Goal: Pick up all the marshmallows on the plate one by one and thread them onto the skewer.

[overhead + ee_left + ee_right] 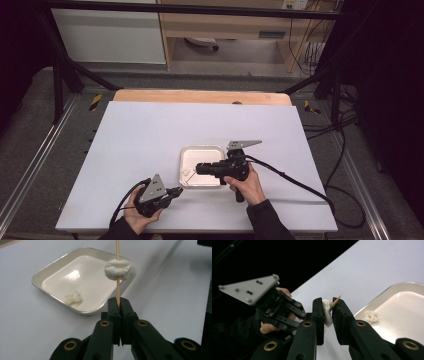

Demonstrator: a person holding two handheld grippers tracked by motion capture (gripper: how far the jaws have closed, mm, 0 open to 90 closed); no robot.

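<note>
Skewer [117, 277] clamped in left gripper [118, 305] off tray's [45, 272] near-left corner; right gripper [327, 308] squeezes marshmallow [326, 311] onto it. Risk: side load snaps skewer or tears marshmallow.

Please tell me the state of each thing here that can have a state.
Left gripper: shut on the skewer.
Skewer: upright, threaded through one white piece.
Right gripper: shut on the white piece at the skewer tip.
Tray: flat on the table, holding one loose white piece.
</note>
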